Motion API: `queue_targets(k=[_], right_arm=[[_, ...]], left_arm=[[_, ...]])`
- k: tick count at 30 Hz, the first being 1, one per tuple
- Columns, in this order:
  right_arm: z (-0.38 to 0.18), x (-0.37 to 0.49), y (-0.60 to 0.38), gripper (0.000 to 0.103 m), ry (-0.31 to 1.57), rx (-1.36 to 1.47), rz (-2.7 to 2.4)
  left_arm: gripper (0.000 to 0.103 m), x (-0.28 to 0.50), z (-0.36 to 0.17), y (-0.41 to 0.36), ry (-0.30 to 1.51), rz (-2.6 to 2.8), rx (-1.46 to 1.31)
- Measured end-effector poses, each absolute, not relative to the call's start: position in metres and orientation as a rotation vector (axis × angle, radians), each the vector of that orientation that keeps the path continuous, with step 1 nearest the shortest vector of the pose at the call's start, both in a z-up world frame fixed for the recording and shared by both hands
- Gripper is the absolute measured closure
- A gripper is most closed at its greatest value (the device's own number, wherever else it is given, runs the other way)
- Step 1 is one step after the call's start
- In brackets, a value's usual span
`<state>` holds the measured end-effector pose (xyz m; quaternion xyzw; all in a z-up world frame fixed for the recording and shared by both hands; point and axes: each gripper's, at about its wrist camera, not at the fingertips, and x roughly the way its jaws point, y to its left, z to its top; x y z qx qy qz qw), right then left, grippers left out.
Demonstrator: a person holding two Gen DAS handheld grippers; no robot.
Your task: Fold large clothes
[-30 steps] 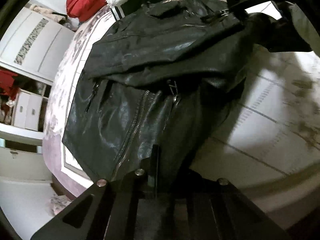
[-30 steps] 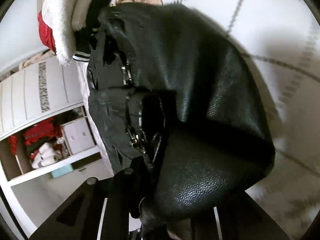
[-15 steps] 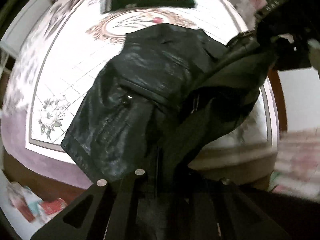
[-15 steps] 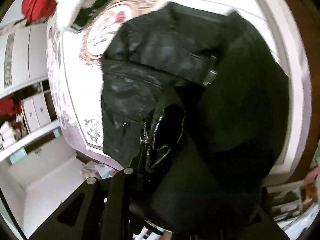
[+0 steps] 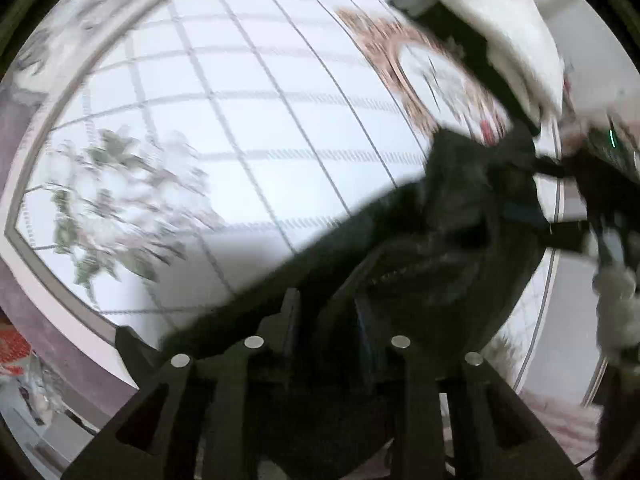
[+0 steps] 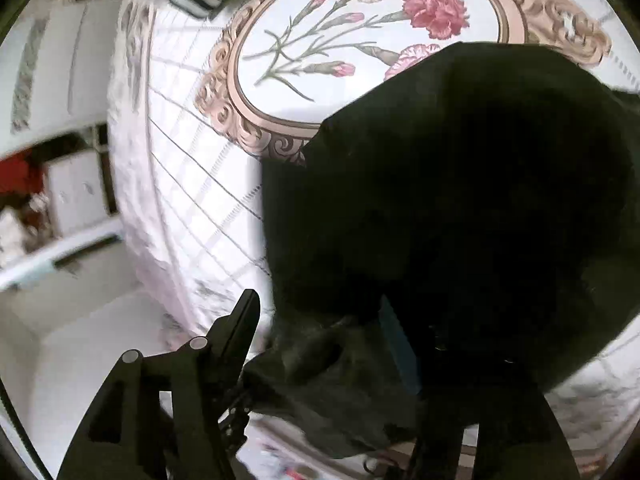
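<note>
A black leather jacket (image 5: 436,240) hangs bunched above the bed, stretched between both grippers. My left gripper (image 5: 326,308) is shut on a fold of the jacket at the bottom of the left wrist view; the fabric hides the fingertips. In the right wrist view the jacket (image 6: 460,200) fills the right half. My right gripper (image 6: 320,316) has its left finger (image 6: 244,320) bare and apart from the fabric, with jacket draped over the right finger, which is hidden. The right gripper also shows in the left wrist view (image 5: 580,184), at the jacket's far end.
The bed has a white quilt (image 5: 240,140) with grid lines and a flower medallion (image 6: 360,40). A white and dark garment pile (image 5: 500,32) lies at the far side. White wardrobe shelves (image 6: 60,160) stand left of the bed.
The jacket has been lifted off the quilt and swung toward the right. Both cameras swung sharply. The right gripper's left finger has come clear of the fabric.
</note>
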<state>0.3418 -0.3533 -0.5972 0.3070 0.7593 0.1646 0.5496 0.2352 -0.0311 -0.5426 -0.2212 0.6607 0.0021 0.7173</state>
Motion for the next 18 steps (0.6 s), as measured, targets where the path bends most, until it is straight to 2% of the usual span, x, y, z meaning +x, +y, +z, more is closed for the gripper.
queue_targets(k=[3, 6, 7, 8, 9, 10, 11, 12, 13, 16, 18], right_arm=[[-0.569, 0.335, -0.377, 0.038, 1.695, 0.811, 0.438], [-0.545, 0.322, -0.403, 0.038, 1.639, 0.729, 0.371], [-0.543, 0.318, -0.407, 0.04, 1.639, 0.693, 0.347], [-0.544, 0.316, -0.405, 0.046, 1.644, 0.67, 0.34], [-0.547, 0.315, -0.402, 0.071, 1.65, 0.655, 0.345], [-0.552, 0.317, -0.396, 0.08, 1.655, 0.646, 0.364], [-0.56, 0.323, -0.385, 0.08, 1.654, 0.614, 0.384], [-0.565, 0.329, -0.376, 0.08, 1.636, 0.572, 0.389], [-0.574, 0.338, -0.367, 0.08, 1.62, 0.51, 0.381], [-0.627, 0.357, -0.348, 0.084, 1.722, 0.41, 0.339], [-0.617, 0.363, -0.351, 0.081, 1.75, 0.421, 0.351]], left_arm=[[0.073, 0.224, -0.529, -0.018, 1.44, 0.042, -0.501], [0.062, 0.21, -0.516, -0.016, 1.427, 0.066, -0.513], [0.061, 0.209, -0.515, -0.018, 1.429, 0.07, -0.501], [0.061, 0.208, -0.514, -0.023, 1.432, 0.074, -0.481], [0.061, 0.208, -0.515, -0.03, 1.428, 0.066, -0.469], [0.058, 0.21, -0.517, -0.035, 1.425, 0.059, -0.467], [0.055, 0.214, -0.523, -0.042, 1.426, 0.054, -0.468], [0.046, 0.218, -0.534, -0.048, 1.427, 0.052, -0.476], [0.042, 0.221, -0.542, -0.052, 1.423, 0.052, -0.478], [0.042, 0.228, -0.582, -0.065, 1.461, 0.09, -0.435], [0.042, 0.23, -0.602, -0.067, 1.49, 0.103, -0.45]])
